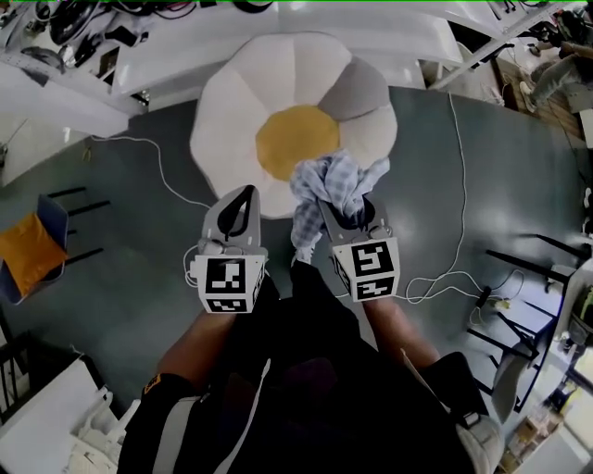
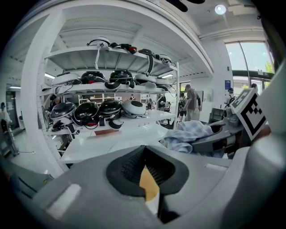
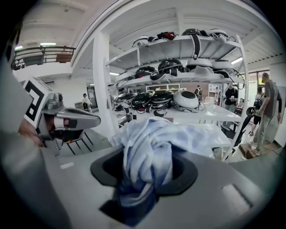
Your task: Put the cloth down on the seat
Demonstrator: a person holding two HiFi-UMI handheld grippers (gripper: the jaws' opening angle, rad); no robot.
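The seat (image 1: pixel 232 102) is a white flower-shaped cushion with a yellow centre (image 1: pixel 295 141), lying on the grey floor. A crumpled blue-and-white checked cloth (image 1: pixel 329 185) hangs over its near right petals, with my right gripper (image 1: pixel 341 202) shut on it. In the right gripper view the cloth (image 3: pixel 147 143) bulges up between the jaws of the right gripper (image 3: pixel 145 159). My left gripper (image 1: pixel 239 202) is beside it, over the seat's near edge, its tips together and holding nothing. The left gripper view shows the left gripper (image 2: pixel 144 151) with yellow behind its jaws, and the cloth (image 2: pixel 187 134) to the right.
A chair with an orange cushion (image 1: pixel 32 245) stands at the left. White cables (image 1: pixel 454 268) trail over the floor to the right, near black metal frames (image 1: pixel 537 268). White tables (image 1: pixel 278 18) stand behind the seat, and shelves of helmets (image 2: pixel 103 107) show in both gripper views.
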